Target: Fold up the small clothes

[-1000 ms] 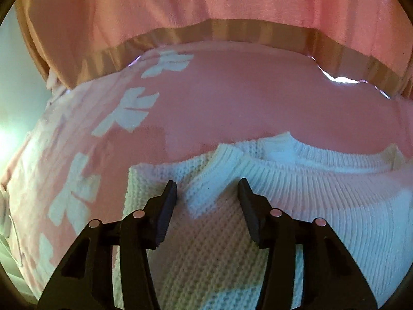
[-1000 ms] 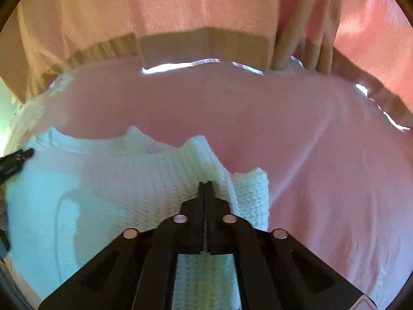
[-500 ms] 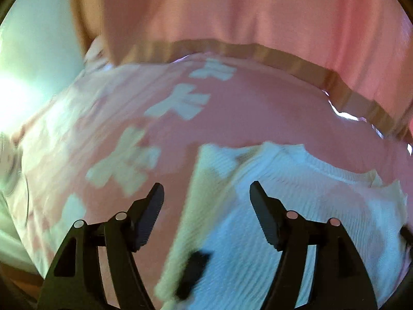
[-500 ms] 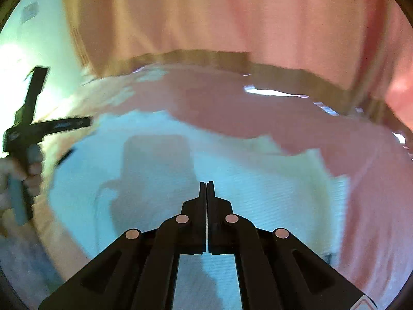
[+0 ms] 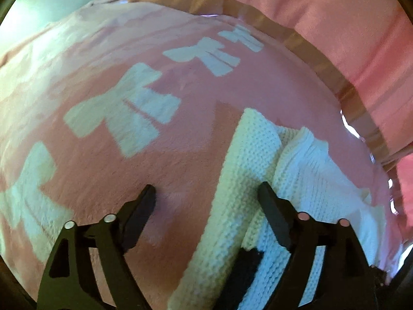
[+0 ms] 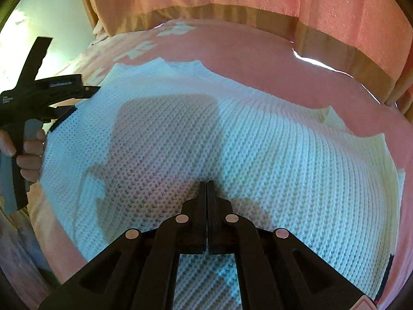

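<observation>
A white knitted sweater (image 6: 232,139) lies spread on a pink blanket (image 6: 258,72). My right gripper (image 6: 207,188) is shut with nothing between its fingers and hovers over the middle of the sweater. In the left wrist view the sweater's left edge (image 5: 247,170) runs up between the fingers, with a dark trim (image 5: 245,263) low down. My left gripper (image 5: 206,196) is open and empty at that edge. The left gripper also shows at the left of the right wrist view (image 6: 85,90), held in a hand.
The pink blanket (image 5: 103,155) carries white bow shapes (image 5: 124,113) on its left part. A pink curtain with a tan band (image 6: 232,13) hangs behind the bed. A pale wall (image 6: 51,13) is at the far left.
My right gripper let go of the sweater's corner and moved back over its middle. My left gripper swung left to the sweater's side edge. The sweater now lies spread flat.
</observation>
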Motion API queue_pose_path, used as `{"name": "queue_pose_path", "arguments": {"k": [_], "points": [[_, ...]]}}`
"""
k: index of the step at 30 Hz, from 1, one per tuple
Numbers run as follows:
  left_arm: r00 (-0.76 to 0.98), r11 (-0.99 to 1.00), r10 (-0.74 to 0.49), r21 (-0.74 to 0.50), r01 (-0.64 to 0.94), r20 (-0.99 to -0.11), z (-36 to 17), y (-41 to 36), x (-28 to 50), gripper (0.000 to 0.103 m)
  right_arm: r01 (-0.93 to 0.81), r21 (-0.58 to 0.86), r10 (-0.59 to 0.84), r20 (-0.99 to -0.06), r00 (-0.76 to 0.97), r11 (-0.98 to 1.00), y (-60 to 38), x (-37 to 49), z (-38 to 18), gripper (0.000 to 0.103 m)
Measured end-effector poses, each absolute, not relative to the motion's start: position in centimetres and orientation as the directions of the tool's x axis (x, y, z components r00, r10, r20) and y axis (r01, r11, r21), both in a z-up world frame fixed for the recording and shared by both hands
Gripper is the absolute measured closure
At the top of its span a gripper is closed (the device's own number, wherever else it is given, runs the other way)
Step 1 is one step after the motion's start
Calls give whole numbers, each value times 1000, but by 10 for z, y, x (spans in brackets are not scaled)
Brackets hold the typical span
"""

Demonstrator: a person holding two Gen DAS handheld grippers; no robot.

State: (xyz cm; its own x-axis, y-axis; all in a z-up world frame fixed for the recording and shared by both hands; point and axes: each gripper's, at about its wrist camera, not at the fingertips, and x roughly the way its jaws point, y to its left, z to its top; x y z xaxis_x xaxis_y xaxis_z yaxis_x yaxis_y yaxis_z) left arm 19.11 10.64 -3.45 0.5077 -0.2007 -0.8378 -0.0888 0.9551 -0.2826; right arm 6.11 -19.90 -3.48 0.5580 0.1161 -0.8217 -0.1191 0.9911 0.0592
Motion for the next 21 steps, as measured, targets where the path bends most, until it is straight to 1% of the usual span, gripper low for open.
{"name": "queue_pose_path", "arguments": {"k": [1, 2, 3, 4, 5, 7, 9, 10, 12, 13, 14, 16, 18, 19, 21], "points": [[504, 964, -183, -254, -75, -844, -35, 100, 192, 23, -121, 56, 115, -819, 563, 991, -199, 61, -35, 103], [503, 967, -178, -244, -69, -846, -34, 99, 193, 27, -122, 50, 111, -818, 565, 991, -196, 61, -36, 103], [504, 967, -182, -245, -62, -844, -32, 97, 193, 43, -125, 47, 110, -817, 566, 991, -195, 62, -36, 103], [501, 960, -218, -277, -45, -838, -30, 96, 193, 55, -128, 47, 112, -816, 567, 991, -195, 63, -36, 103], [484, 942, -280, -335, -29, -829, -28, 95, 193, 78, -128, 50, 115, -815, 568, 991, -193, 62, -36, 103], [483, 914, -328, -401, -53, -812, -17, 96, 189, 82, -129, 57, 121, -815, 567, 990, -195, 61, -37, 103], [503, 894, -373, -448, -32, -780, 1, 92, 184, 86, -129, 62, 125, -813, 569, 990, -196, 60, -38, 103], [519, 870, -417, -492, -8, -746, 17, 88, 179, 88, -130, 60, 124, -812, 571, 990, -195, 59, -38, 103], [534, 838, -479, -543, 42, -697, 42, 74, 171, 92, -134, 61, 128, -807, 576, 989, -194, 58, -38, 103], [536, 824, -505, -562, 67, -676, 50, 67, 168, 93, -133, 71, 136, -804, 579, 988, -195, 57, -39, 103], [537, 803, -541, -587, 103, -647, 62, 55, 164, 101, -135, 81, 145, -799, 583, 988, -196, 56, -39, 103], [512, 762, -611, -623, 176, -603, 77, 28, 158, 102, -142, 112, 176, -781, 599, 983, -201, 52, -38, 103], [465, 738, -657, -632, 236, -593, 83, -3, 155, 102, -148, 148, 208, -761, 614, 978, -208, 45, -36, 103], [442, 738, -665, -620, 266, -602, 82, -22, 153, 102, -145, 159, 215, -758, 616, 977, -212, 40, -35, 103], [430, 767, -639, -570, 295, -638, 76, -45, 149, 100, -129, 163, 208, -754, 623, 978, -222, 26, -31, 103]]}}
